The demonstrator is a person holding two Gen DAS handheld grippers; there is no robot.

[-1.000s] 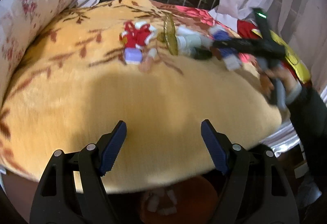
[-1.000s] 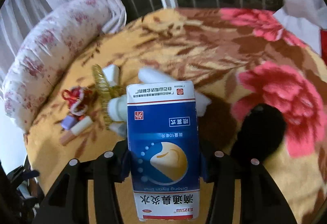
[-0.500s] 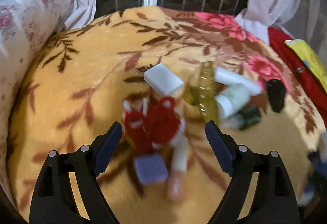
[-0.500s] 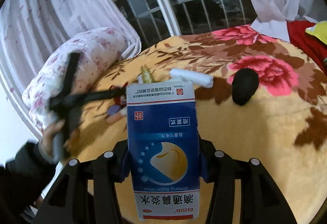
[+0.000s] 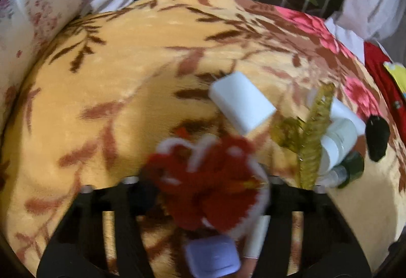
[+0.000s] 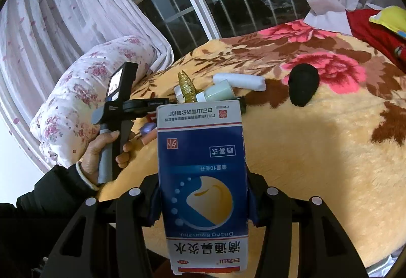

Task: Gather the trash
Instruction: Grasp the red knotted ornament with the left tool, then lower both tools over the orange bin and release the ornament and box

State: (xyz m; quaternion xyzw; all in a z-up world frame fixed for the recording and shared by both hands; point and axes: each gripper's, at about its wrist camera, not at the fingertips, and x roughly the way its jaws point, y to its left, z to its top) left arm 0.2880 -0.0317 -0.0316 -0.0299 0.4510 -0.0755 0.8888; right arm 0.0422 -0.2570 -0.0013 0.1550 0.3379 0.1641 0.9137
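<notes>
The red-and-white yarn ornament (image 5: pixel 208 181) was lodged on the blanket (image 5: pixel 127 90) between the closing jaws of the left gripper (image 5: pixel 210 191); a blue medicine box (image 6: pixel 203 176) was clamped upright in the right gripper (image 6: pixel 203 204).

Blue-white carton (image 6: pixel 203 176) upright, red-white tangle (image 5: pixel 210 181) on blanket

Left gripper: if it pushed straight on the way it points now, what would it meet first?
The red-and-white yarn ornament, already between the closing jaws of the left gripper. Beyond it lies the white box, though depth is unclear.
</notes>
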